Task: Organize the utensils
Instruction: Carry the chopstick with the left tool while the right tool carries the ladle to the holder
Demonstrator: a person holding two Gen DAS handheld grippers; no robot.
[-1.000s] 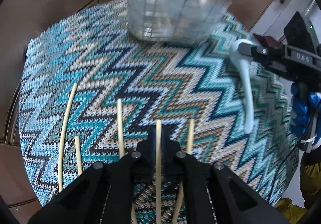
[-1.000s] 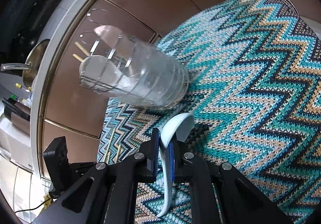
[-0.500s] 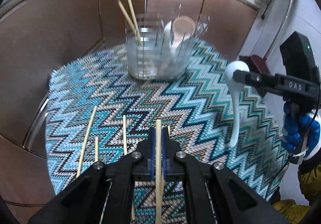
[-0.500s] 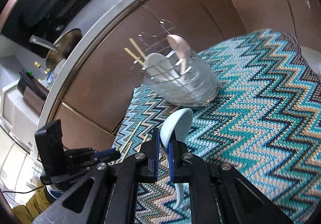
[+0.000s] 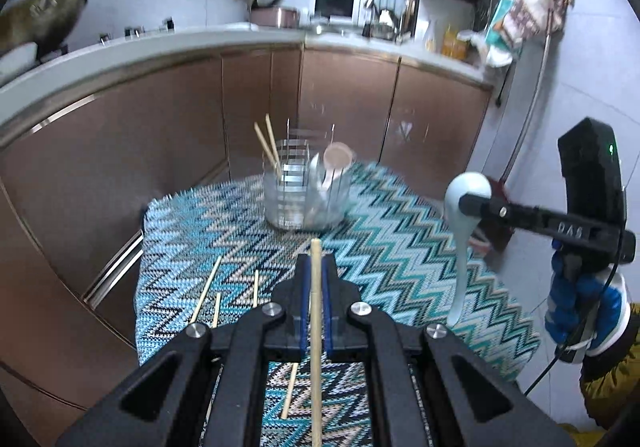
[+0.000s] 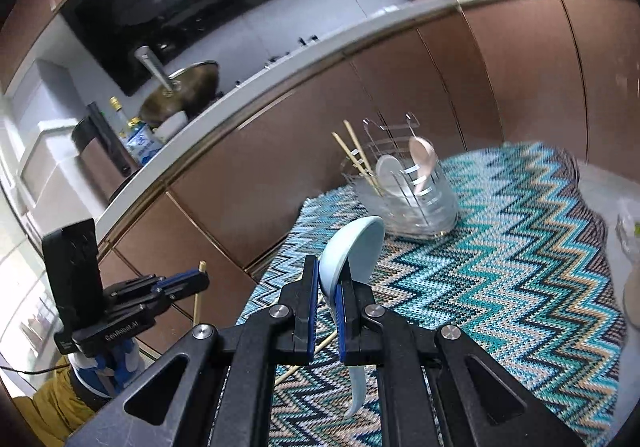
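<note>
Brown cabinet fronts (image 5: pixel 168 135) behind, white countertop (image 6: pixel 280 71) above with wok (image 6: pixel 188 87), bottle and carton only in right wrist view; microwave (image 5: pixel 336 5) and dish rack only sharp in left wrist view.

Bench under zigzag knit cloth (image 5: pixel 400 247), teal, cream and navy.

Clear ribbed utensil holder (image 5: pixel 304 195) upright at far side of cloth, near cabinets. Inside: two chopsticks leaning left, a white spoon, a pinkish spoon (image 6: pixel 422 155). White spoon plain in right wrist view, blurred in left.

Right claw (image 6: pixel 328 295) raised over near part of cloth, narrow, clamped on light blue ceramic spoon (image 6: pixel 352 251); bowl up past the blue pads, handle hanging below. Same spoon in left wrist view (image 5: pixel 464 215) hanging from right claw, well apart from holder, open air between.

Left claw (image 5: pixel 316 279) narrow, clamped on single bamboo chopstick (image 5: pixel 316 327) running lengthwise between pads, tip pointing toward holder. Seen from right wrist view as separate unit off left edge of bench, chopstick upright in it.

Loose chopsticks (image 5: pixel 206 289) flat on cloth, near left edge, under and beside left claw; one more (image 5: pixel 289 391) beneath the claw frame. Partly hidden by right claw in right wrist view.

Blue-gloved hand (image 5: pixel 580 299) on right handle.
</note>
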